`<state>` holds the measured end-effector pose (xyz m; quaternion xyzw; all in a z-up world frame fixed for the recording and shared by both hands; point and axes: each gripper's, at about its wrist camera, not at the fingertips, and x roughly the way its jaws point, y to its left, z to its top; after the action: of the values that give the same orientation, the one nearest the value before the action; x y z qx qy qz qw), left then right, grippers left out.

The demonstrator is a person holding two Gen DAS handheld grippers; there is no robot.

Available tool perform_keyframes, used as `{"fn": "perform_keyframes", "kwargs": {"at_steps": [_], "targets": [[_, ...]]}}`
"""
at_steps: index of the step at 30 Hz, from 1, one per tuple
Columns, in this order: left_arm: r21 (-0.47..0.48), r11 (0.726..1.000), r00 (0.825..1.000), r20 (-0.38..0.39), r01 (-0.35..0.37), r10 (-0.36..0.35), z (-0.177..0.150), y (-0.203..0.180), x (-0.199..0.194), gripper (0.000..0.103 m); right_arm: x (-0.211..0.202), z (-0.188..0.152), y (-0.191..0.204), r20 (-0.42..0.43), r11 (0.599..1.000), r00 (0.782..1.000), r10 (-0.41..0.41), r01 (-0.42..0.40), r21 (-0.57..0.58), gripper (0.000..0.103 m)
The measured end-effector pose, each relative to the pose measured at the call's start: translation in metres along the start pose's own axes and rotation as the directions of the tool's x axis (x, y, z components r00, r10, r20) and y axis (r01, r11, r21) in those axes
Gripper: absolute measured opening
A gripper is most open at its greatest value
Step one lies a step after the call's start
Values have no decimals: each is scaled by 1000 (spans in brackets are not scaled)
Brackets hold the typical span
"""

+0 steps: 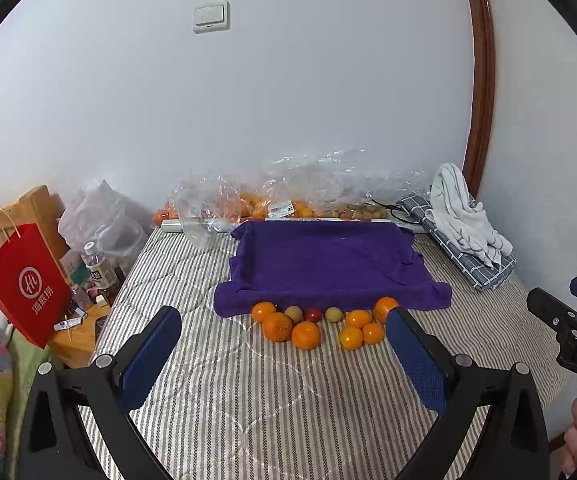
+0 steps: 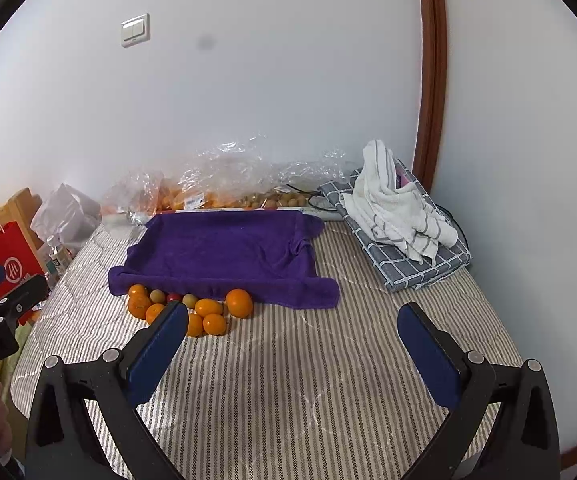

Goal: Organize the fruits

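Observation:
Several oranges (image 1: 306,335), two small green-brown fruits (image 1: 293,313) and one small red fruit (image 1: 314,314) lie in a cluster on the striped bed, against the front edge of a tray draped in a purple towel (image 1: 324,264). The cluster also shows in the right wrist view (image 2: 208,308), with the purple towel (image 2: 224,252) behind it. My left gripper (image 1: 284,322) is open and empty, held just short of the fruit. My right gripper (image 2: 293,316) is open and empty, to the right of the cluster above bare mattress.
Clear plastic bags of fruit (image 1: 288,200) line the wall behind the tray. A white towel on folded grey checked cloth (image 2: 400,224) lies at the right. A red paper bag (image 1: 24,284), bottles and a wooden stand sit off the bed's left edge.

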<state>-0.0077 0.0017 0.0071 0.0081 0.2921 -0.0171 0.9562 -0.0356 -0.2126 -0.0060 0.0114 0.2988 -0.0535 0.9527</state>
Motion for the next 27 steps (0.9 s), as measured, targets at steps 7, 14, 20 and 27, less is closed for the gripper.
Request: {"fn": "perform_keyframes", "kwargs": {"at_steps": [7, 14, 20, 27], "targets": [[4, 1000, 1000, 5, 8, -8, -1, -2, -3, 103, -2, 0, 1, 3, 1000, 1000, 2, -2, 0, 103], [12, 1000, 1000, 9, 10, -10, -2, -4, -5, 103, -5, 0, -1, 9, 1000, 1000, 4, -4, 4, 103], [4, 1000, 1000, 7, 16, -16, -2, -4, -5, 103, -7, 0, -1, 13, 1000, 1000, 5, -5, 4, 103], [-3, 1000, 1000, 6, 17, -17, -1, -1, -5, 103, -8, 0, 0, 15, 1000, 1000, 12, -12, 6, 103]]}}
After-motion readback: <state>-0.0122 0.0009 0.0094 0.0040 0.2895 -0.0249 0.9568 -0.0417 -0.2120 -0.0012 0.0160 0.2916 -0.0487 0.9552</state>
